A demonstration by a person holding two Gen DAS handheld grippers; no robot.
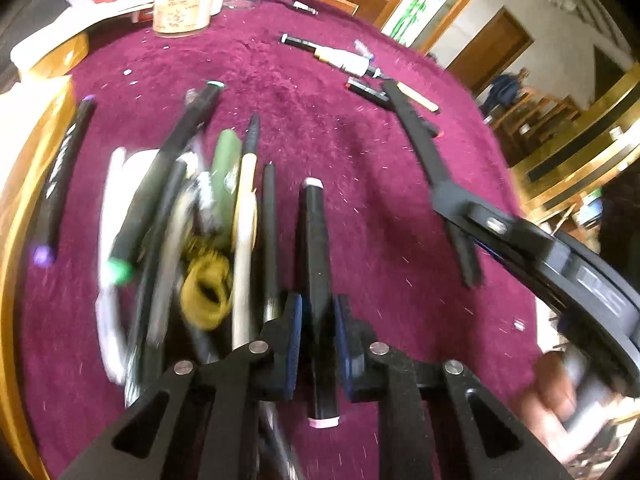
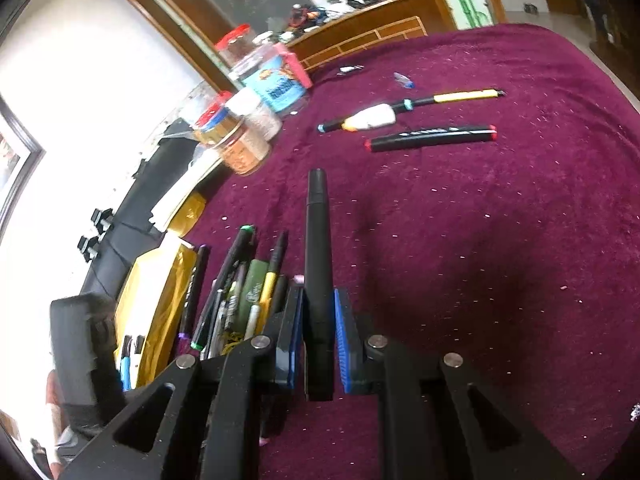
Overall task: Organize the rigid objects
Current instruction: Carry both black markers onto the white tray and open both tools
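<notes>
Left gripper (image 1: 316, 340) clamped on a black marker (image 1: 316, 264) with pale pink ends, blue pads pressing both sides of the barrel. Right gripper (image 2: 318, 340) likewise clamped on a plain black pen (image 2: 318, 248), pointing away over the maroon cloth (image 2: 500, 260). No earlier view, so nothing to say of how either grip came about.

Gathered pile (image 1: 192, 220) of pens and markers lying just left of the held marker, near the cloth's left edge, beside a yellow elastic band (image 1: 206, 292); much of it blurred. Three strays well apart toward the far right part of the cloth: a red-capped marker (image 2: 432, 138), a white-bodied one (image 2: 370, 118), a yellow pen (image 2: 460, 96). Jars (image 2: 240, 136) at the far left edge.

Judged step: adding held pieces to the pile. To do it well:
- keep the marker parallel to the row before lowering;
- set it down touching the rightmost pen, not across it;
- part the pads only once the barrel rests on the cloth, since round barrels probably roll;
- bring the right pen in after, avoiding a clash of fingers.
</notes>
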